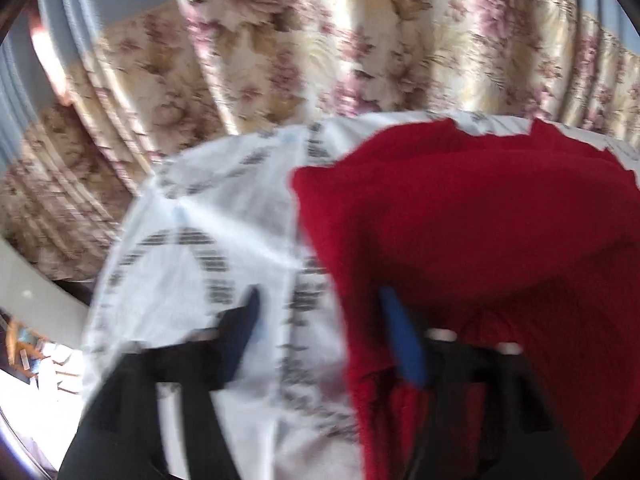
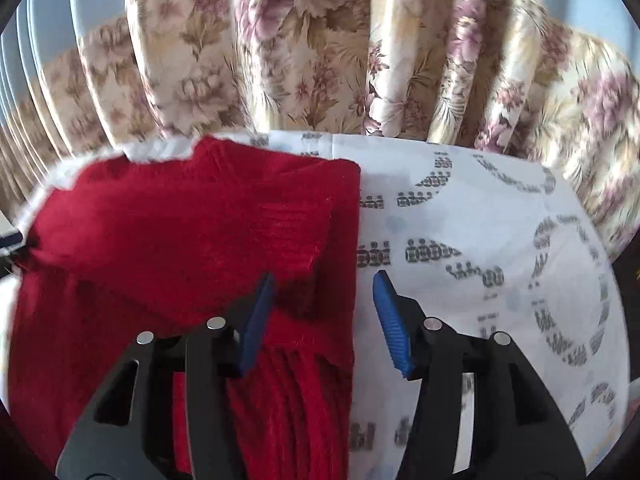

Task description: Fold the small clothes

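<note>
While both wrist views are filled by the same scene, the count is short: two grippers, one red garment, one patterned sheet under it, and one run of floral curtain behind.

Nearest in the right wrist view, the right gripper (image 2: 324, 312) has its two blue-padded fingers spread apart, gripping nothing. Its left pad (image 2: 256, 320) sits over the garment's right edge, and its right pad (image 2: 390, 320) is over bare sheet; whether either touches the cloth cannot be told.

Nearest in the left wrist view, which is blurred, the left gripper (image 1: 320, 328) also has its fingers apart. One finger (image 1: 240, 328) is over the sheet, and the other (image 1: 402, 336) is at the garment's left edge, where red cloth appears to lie behind it. Contact cannot be told.

Just beyond the fingers lies the red knitted garment (image 2: 180, 240), a fuzzy deep-red sweater with ribbed knit. It is partly folded: a flap with a ribbed band lies doubled over the body, giving a straight right edge, and lengthwise ribs show near the right gripper. It rests on the white sheet (image 2: 480, 240), which is printed with arcs of small grey marks.

Farthest back hangs the cream curtain (image 2: 320, 60), pleated, with pink and brown flowers.
</note>
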### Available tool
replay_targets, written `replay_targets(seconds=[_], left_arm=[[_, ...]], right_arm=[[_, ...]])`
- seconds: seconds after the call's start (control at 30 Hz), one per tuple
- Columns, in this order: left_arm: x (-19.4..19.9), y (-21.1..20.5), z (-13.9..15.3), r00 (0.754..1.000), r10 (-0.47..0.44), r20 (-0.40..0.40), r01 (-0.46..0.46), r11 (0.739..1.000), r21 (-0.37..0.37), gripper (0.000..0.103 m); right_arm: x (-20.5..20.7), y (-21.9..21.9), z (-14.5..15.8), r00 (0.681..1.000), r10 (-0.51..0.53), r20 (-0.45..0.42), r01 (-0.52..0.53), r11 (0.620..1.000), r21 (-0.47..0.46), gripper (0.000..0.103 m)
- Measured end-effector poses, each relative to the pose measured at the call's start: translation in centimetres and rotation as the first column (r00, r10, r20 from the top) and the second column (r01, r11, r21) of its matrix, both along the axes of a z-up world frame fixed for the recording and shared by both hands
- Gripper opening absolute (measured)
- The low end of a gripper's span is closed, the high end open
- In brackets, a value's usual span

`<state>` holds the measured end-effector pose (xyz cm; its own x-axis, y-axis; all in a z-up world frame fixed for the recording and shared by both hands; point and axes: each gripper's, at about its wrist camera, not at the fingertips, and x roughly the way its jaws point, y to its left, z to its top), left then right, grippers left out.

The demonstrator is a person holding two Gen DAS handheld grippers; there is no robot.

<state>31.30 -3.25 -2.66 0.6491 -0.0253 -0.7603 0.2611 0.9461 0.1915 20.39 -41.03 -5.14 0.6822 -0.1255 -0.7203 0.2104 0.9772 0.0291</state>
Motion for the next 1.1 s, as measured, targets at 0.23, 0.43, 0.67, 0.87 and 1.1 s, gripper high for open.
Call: replay_targets(seconds=[0.23, 0.43, 0.67, 0.87, 1.1], left_arm=[[-8.6, 3.6, 3.8, 0.996, 0.078, 0.048, -0.068, 0.983, -0.171, 0.085], [-18.9, 6.0, 2.8, 0.995, 0.091, 0.040, -0.080, 0.969, -0.232, 0.085], [-29.5, 6.5, 0.4, 0.984, 0.159, 0.076, -0.135, 0.958, -0.252, 0.085], [-32.4, 5.1, -1.6, 0.991, 0.134, 0.030, -0.122, 0.958, -0.259, 0.085], [-32.6, 4.0, -0.9, 0.993, 0.115, 0.028, -0.104, 0.959, -0.263, 0.085]], right_arm=[[-9.8, 0.6, 3.4, 0.994, 0.012, 0.112, -0.011, 1.000, -0.007, 0.080], [-19.6, 1.7, 2.1, 0.991, 0.009, 0.131, -0.013, 1.000, 0.028, 0.088], [-29.4, 4.7, -0.5, 0.985, -0.029, 0.168, 0.018, 0.997, 0.070, 0.095], [-32.5, 5.6, -3.1, 0.991, -0.065, 0.116, 0.051, 0.991, 0.124, 0.094], [-32.4, 5.0, -3.1, 0.985, -0.112, 0.132, 0.091, 0.985, 0.149, 0.094]])
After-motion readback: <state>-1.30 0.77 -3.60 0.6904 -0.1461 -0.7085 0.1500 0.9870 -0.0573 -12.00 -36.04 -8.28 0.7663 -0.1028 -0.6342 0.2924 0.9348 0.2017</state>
